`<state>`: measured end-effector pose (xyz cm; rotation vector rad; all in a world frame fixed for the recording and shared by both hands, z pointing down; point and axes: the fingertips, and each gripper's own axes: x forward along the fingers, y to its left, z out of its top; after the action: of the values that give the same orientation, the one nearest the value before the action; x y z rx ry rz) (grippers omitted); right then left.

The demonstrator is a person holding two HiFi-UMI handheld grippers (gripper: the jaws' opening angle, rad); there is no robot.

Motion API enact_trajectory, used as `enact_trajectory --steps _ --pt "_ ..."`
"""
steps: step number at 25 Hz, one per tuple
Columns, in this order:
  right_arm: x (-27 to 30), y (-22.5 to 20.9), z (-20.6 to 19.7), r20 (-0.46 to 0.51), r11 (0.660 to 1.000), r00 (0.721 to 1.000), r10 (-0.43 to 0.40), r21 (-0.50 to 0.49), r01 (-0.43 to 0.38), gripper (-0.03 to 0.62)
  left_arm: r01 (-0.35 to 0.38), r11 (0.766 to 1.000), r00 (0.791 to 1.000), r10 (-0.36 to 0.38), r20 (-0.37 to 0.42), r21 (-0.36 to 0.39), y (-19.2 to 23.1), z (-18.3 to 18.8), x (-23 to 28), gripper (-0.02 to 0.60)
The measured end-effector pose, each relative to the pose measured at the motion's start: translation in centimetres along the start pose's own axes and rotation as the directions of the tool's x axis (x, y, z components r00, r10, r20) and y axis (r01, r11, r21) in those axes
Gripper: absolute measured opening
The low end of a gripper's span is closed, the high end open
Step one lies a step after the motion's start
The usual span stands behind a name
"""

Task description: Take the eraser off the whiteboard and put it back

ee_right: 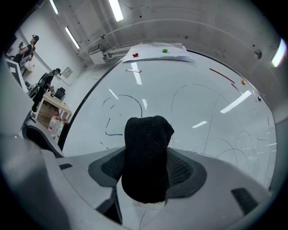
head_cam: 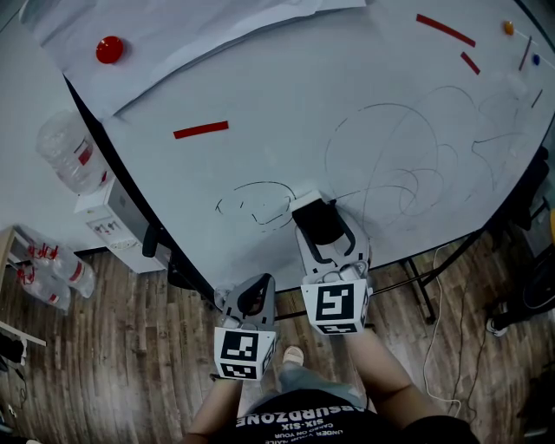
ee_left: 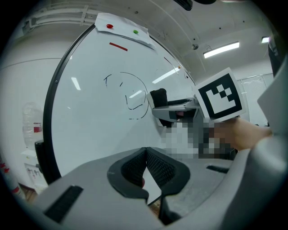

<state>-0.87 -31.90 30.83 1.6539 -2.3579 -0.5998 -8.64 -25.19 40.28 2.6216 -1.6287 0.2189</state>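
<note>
Eraser [ee_right: 146, 157] in right gripper [ee_right: 148, 170] near whiteboard [ee_right: 193, 103] edge

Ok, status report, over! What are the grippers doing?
Left gripper shut, empty. Right gripper clamped on eraser, at the whiteboard. Nothing blocking it.

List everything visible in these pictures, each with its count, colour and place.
whiteboard: one, white with thin scribbles, fills the upper head view
paper sheet: one, white, board's top left
round magnets: four; red and green on the sheet, orange and blue top right
strips: three, red, on the board
eraser: one, black, against the board
bottles: at least three, clear, red labels, left of the board
box: one, white, by the largest bottle
cable: at least one, white, floor at right
left gripper: one, grey, shut, empty, facing the board
right gripper: one, grey, closed on the eraser
</note>
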Motion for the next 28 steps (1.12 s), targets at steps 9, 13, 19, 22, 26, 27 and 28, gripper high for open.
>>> enact_trajectory --steps 9,13,19,22,26,27,28 --pt "-0.1 -0.2 0.1 0.006 1.0 1.0 0.017 0.0 -0.017 0.247 0.011 1.0 1.0 -0.011 -0.009 -0.003 -0.2 -0.2 0.4 0.008" --pt "-0.2 -0.2 0.1 0.015 0.999 0.999 0.035 0.006 -0.035 0.239 0.015 1.0 1.0 -0.015 -0.011 -0.001 -0.5 -0.3 0.4 0.008" --pt "-0.3 -0.2 0.2 0.016 0.998 0.998 0.064 0.003 -0.064 0.23 0.01 1.0 1.0 -0.01 -0.012 0.002 -0.4 -0.2 0.3 0.008" --pt "-0.7 -0.1 0.4 0.019 0.997 0.997 0.077 0.029 -0.078 0.227 0.01 1.0 1.0 -0.01 -0.014 0.003 -0.6 -0.3 0.1 0.008" --pt "-1.3 0.0 0.7 0.026 0.996 0.996 0.082 0.035 -0.083 0.227 0.009 1.0 1.0 -0.009 -0.017 0.005 -0.8 -0.3 -0.1 0.008" --pt "-1.4 0.0 0.6 0.025 0.996 0.996 0.083 0.035 -0.084 0.227 0.01 1.0 1.0 -0.01 -0.016 0.006 -0.9 -0.3 -0.2 0.008" --pt "-1.6 0.0 0.6 0.024 0.996 0.996 0.084 0.036 -0.085 0.227 0.01 1.0 1.0 -0.01 -0.016 0.006 -1.0 -0.3 -0.2 0.008"
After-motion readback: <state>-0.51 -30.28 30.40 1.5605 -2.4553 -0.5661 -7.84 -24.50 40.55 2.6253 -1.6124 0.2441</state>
